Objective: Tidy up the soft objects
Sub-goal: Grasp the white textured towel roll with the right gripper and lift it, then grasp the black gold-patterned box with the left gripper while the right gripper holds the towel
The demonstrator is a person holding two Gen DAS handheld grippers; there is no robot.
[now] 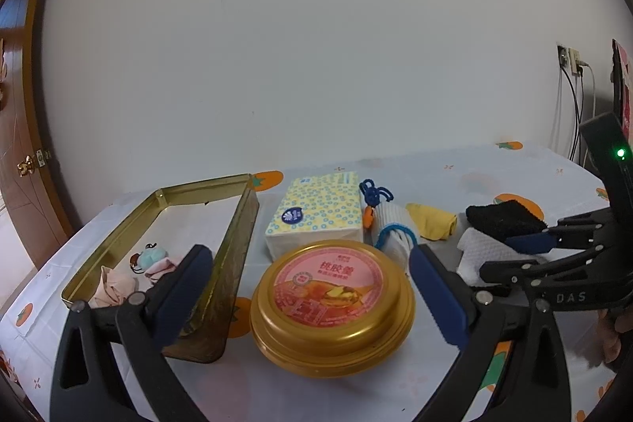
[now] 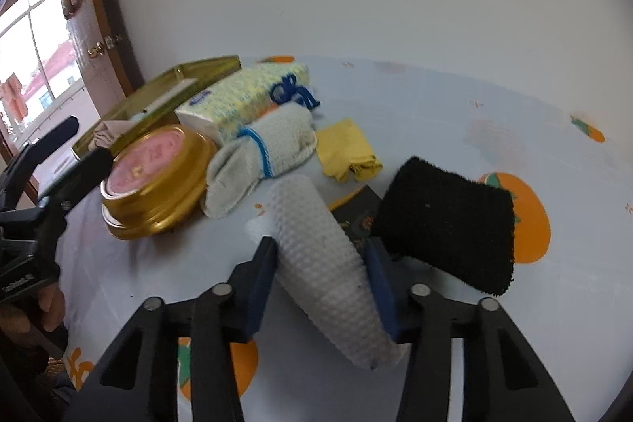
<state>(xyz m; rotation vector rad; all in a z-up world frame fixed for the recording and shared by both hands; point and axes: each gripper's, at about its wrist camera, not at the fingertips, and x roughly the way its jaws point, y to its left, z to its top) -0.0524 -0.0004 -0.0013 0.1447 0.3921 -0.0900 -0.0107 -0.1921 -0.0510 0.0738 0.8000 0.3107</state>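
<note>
My right gripper [image 2: 320, 263] is shut on a rolled white waffle cloth [image 2: 316, 244], one blue pad pressing each side. A black fuzzy cloth [image 2: 447, 232] lies just to its right. Behind are a folded yellow cloth [image 2: 346, 149] and a white sock with a blue band [image 2: 261, 153]. In the left wrist view my left gripper [image 1: 312, 291] stands wide open over a round gold tin [image 1: 332, 299] and holds nothing. The open rectangular gold tin [image 1: 205, 184] to its left holds pink cloths [image 1: 114, 287] and a small teal item [image 1: 152, 256]. The right gripper [image 1: 510, 256] shows on the white cloth [image 1: 478, 252].
A yellow dotted tissue pack [image 1: 316, 216] stands behind the round tin, with a blue knotted cord [image 1: 372, 192] beside it. A dark card [image 2: 356, 216] lies under the white roll. The table has a fruit-printed cover [image 2: 474, 105]. A wall is close behind and a wooden door [image 1: 23, 145] stands at the left.
</note>
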